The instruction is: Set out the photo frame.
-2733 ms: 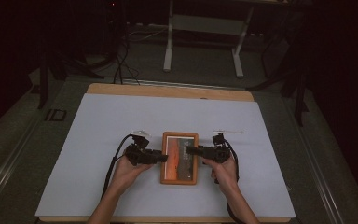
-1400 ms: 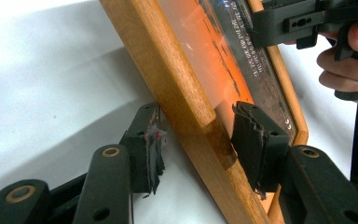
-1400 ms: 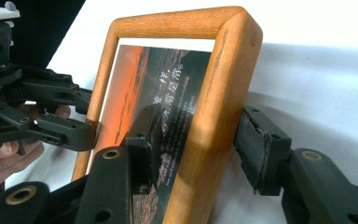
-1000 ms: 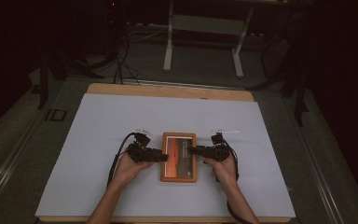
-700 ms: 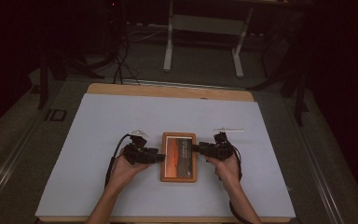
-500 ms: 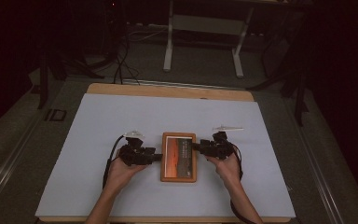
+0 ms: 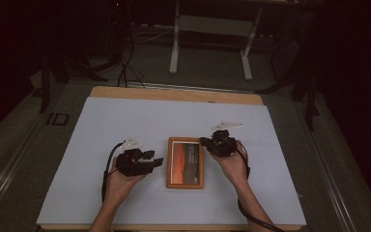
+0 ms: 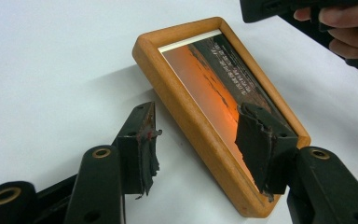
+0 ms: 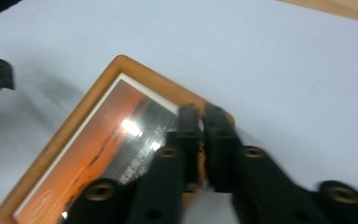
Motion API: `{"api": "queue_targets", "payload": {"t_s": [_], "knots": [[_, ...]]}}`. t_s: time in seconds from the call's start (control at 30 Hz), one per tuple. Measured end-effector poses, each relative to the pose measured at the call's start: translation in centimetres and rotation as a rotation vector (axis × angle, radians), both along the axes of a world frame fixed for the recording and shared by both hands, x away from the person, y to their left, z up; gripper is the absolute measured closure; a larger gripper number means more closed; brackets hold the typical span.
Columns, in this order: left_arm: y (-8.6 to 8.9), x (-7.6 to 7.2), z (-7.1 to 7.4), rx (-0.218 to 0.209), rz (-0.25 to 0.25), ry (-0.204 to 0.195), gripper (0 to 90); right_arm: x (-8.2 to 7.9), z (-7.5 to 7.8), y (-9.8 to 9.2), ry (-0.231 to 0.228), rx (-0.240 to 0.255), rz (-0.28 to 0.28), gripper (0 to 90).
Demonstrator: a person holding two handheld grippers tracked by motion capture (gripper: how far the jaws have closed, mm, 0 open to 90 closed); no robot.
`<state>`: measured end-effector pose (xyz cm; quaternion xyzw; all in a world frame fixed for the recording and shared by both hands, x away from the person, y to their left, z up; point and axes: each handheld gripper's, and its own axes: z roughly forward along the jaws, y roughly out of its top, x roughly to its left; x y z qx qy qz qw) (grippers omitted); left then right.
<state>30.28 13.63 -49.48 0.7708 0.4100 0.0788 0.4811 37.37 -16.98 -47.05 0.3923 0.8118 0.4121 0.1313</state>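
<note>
Item: 1 wooden picture frame (image 7: 185,163), flat on white table (image 7: 101,130). Left gripper (image 8: 196,140): jaws apart, holding nothing. Right gripper (image 9: 200,140): jaws just closed together, nothing visibly between them.

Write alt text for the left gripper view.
A rectangular orange-brown wooden picture frame holding a sunset photo lies on a white table surface. The left tongs stand open in the foreground, pads straddling the frame's near edge; a hand shows top right.
</note>
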Motion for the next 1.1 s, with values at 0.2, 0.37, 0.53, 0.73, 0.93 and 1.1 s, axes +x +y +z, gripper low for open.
{"api": "queue_targets", "payload": {"t_s": [0.2,0.37,0.53,0.73,0.93,1.1], "knots": [[0.1,0.0,-0.1,0.003,0.009,0.006,48.1,0.2,-0.6,1.1,-0.037,-0.062,0.024,90.0],[0.1,0.0,-0.1,0.007,0.009,0.007,48.1,0.7,-1.2,1.7,-0.042,-0.09,0.057,90.0],[0.1,0.0,-0.1,0.008,0.012,0.007,48.1,0.9,-1.6,2.0,-0.053,-0.126,0.073,90.0],[0.0,0.0,-0.1,0.011,0.009,0.007,48.1,0.9,-1.6,1.9,-0.048,-0.12,0.062,90.0],[0.2,0.0,0.0,0.008,0.017,0.004,48.2,0.8,-1.7,2.0,-0.059,-0.129,0.045,90.0],[0.6,0.0,0.4,-0.004,0.029,0.002,48.3,1.0,-1.8,1.7,-0.048,-0.118,0.036,90.0]]}}
